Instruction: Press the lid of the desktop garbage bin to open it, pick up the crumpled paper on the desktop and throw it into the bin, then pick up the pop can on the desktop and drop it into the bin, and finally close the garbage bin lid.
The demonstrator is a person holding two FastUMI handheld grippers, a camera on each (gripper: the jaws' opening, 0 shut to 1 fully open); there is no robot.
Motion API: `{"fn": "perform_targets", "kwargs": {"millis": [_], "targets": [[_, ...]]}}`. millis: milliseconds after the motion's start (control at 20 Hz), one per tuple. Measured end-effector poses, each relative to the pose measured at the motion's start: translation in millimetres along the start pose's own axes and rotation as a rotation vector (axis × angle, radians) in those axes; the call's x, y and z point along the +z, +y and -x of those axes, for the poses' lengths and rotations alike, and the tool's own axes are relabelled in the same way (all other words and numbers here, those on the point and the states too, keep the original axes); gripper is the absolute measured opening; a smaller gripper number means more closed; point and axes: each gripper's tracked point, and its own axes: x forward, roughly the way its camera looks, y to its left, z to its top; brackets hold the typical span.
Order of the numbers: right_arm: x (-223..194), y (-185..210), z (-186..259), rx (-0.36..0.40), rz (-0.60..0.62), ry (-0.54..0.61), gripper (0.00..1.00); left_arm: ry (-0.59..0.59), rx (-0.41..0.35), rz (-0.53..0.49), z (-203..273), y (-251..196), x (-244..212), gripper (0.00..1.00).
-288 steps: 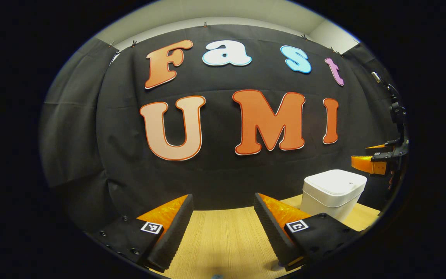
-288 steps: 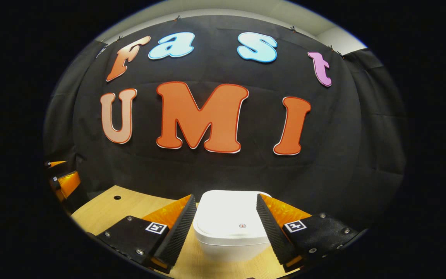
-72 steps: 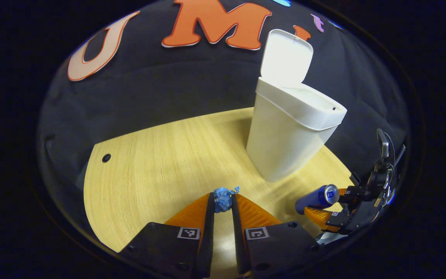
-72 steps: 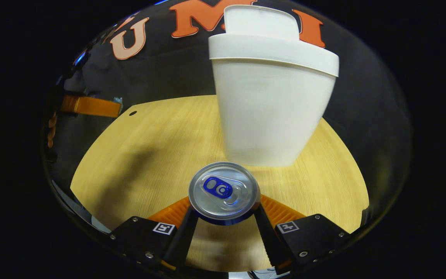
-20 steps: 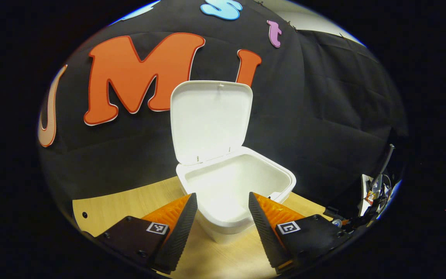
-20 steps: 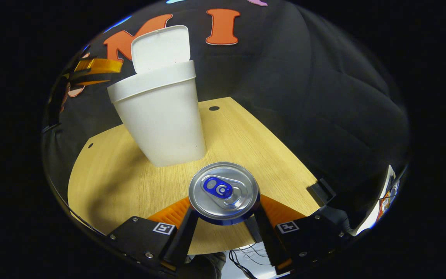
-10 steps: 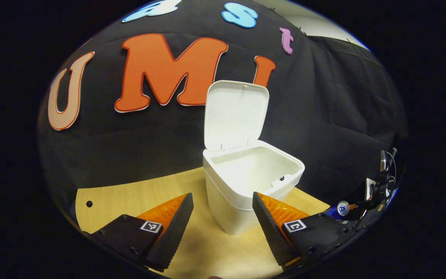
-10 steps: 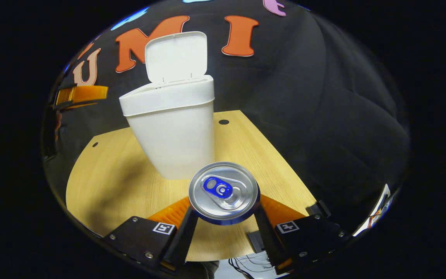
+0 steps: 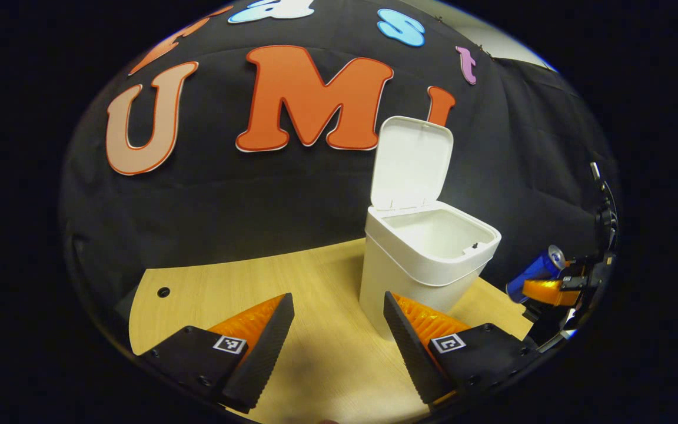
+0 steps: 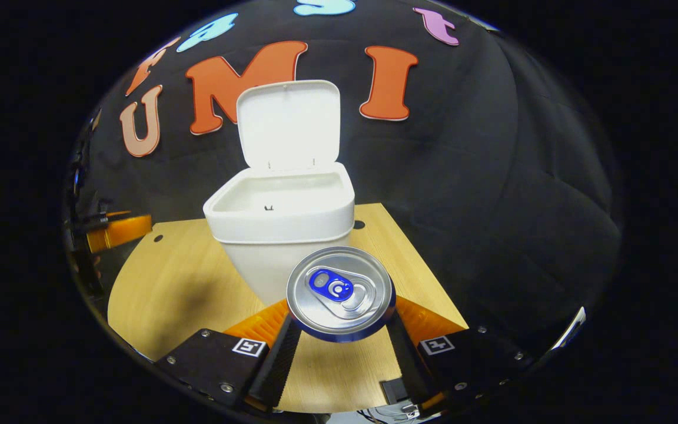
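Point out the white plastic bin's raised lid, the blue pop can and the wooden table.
white raised lid (image 10: 289,123), right gripper view, inner face.
blue pop can (image 10: 340,292), right gripper view, silver top.
wooden table (image 9: 245,288), left gripper view, bare surface.

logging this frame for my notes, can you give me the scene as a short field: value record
bin: white, upright on the wooden table
bin lid: open, standing up at the back
bin inside: no paper visible from these angles
pop can: clamped in the right gripper, top facing its camera, in front of the bin
left gripper: open, holding nothing, low over the table near the bin
next step, likely: drop the can in the bin
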Motion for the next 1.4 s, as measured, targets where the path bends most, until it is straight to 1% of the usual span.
{"fn": "perform_targets", "kwargs": {"millis": [150, 250, 400, 550, 600, 750, 800, 850, 900, 950, 1150, 1400], "targets": [[25.1, -1.3, 6.8, 0.016, 0.005, -0.036, 0.80, 0.001, 0.040, 0.013, 6.7, 14.8, -5.6, 0.99], [44.5, 1.1, 6.8, 0.013, 0.010, -0.058, 0.80, -0.002, 0.082, 0.022, 11.4, 32.1, -9.9, 0.98], [73.7, 19.4, 4.2, 0.041, 0.044, -0.107, 0.80, -0.037, 0.131, 0.038, 23.0, 47.6, -7.4, 0.98], [92.7, 32.9, -4.6, 0.076, 0.061, -0.131, 0.80, -0.065, 0.181, 0.059, 38.7, 64.3, -7.4, 0.98], [99.5, 39.0, -9.1, 0.088, 0.065, -0.138, 0.75, -0.076, 0.192, 0.075, 44.0, 67.3, -7.7, 0.98], [117.0, 53.7, -21.5, 0.120, 0.073, -0.159, 0.75, -0.102, 0.236, 0.083, 60.5, 81.7, -9.2, 0.98], [122.2, 59.5, -26.6, 0.133, 0.072, -0.163, 0.80, -0.108, 0.260, 0.082, 65.6, 88.0, -9.4, 0.98], [127.1, 64.9, -31.6, 0.146, 0.071, -0.170, 0.80, -0.119, 0.284, 0.080, 70.3, 94.4, -7.5, 0.98], [131.2, 68.1, -37.2, 0.153, 0.074, -0.175, 0.75, -0.129, 0.305, 0.077, 77.1, 99.5, -6.4, 0.98], [133.6, 71.8, -42.8, 0.161, 0.079, -0.177, 0.80, -0.134, 0.330, 0.073, 83.6, 106.3, -6.3, 0.98], [140.8, 83.9, -67.4, 0.178, 0.102, -0.173, 0.80, -0.129, 0.392, 0.075, 103.8, 124.4, -12.8, 0.98], [137.2, 86.8, -102.5, 0.163, 0.103, -0.121, 0.80, -0.128, 0.451, 0.084, 119.2, 140.5, -18.2, 0.98]]}}
